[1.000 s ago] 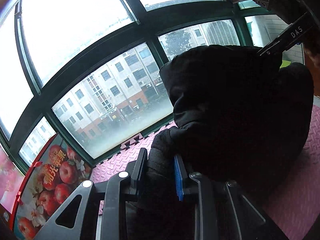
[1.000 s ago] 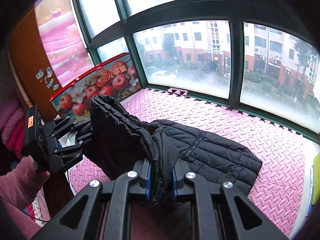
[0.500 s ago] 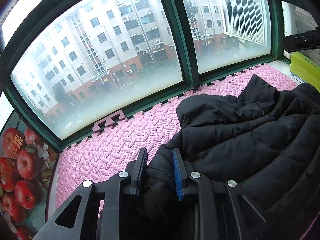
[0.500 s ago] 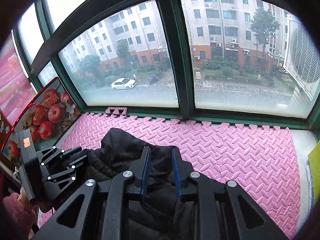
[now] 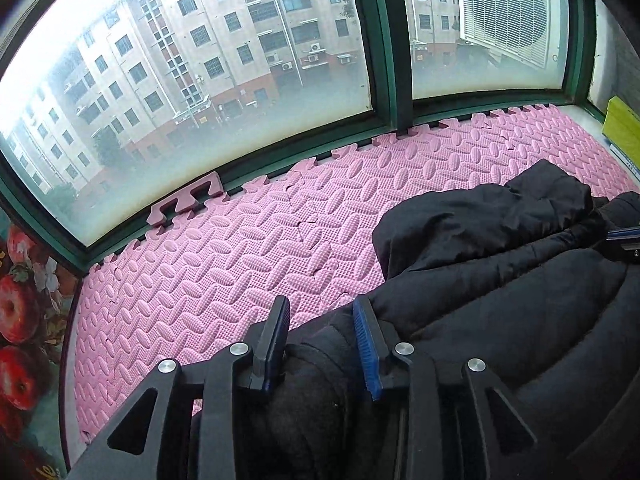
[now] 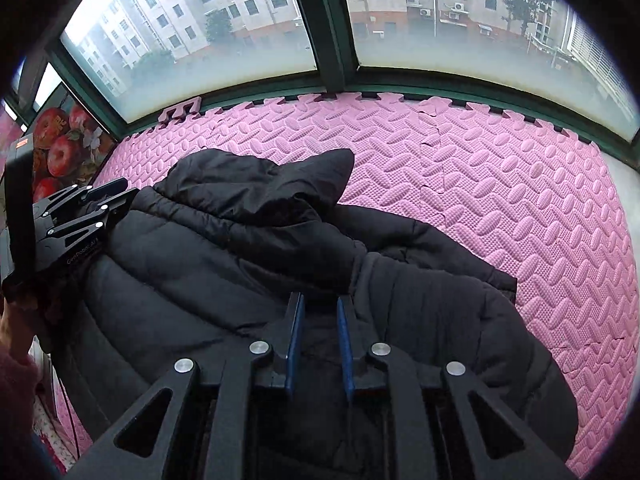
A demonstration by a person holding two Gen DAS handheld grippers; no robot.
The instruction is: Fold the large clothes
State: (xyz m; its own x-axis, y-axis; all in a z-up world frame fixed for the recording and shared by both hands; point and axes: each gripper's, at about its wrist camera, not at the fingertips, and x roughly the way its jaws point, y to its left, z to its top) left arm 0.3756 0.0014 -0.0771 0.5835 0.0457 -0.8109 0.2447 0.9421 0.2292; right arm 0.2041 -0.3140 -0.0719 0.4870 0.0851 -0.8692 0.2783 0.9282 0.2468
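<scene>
A black puffer jacket [image 6: 248,256] with a hood [image 6: 260,176] lies spread on the pink foam mat [image 6: 500,168]. My right gripper [image 6: 318,308] sits low over the jacket's middle, its jaws a little apart with dark fabric between them. My left gripper [image 5: 320,316] rests at the jacket's left edge [image 5: 500,280], jaws apart with a cuff or fold of the jacket lying between them. The left gripper also shows in the right wrist view [image 6: 100,200] at the jacket's left side.
The mat [image 5: 240,248] runs up to a green-framed bay window [image 5: 384,40]. An apple-print box [image 5: 20,312] stands at the left end. A yellow-green object [image 5: 622,128] lies at the right end. A loose pink mat piece [image 5: 184,200] leans on the sill.
Both grippers came down from holding the jacket lifted to laying it flat on the mat. The jaws of both have spread apart from their tight clamp.
</scene>
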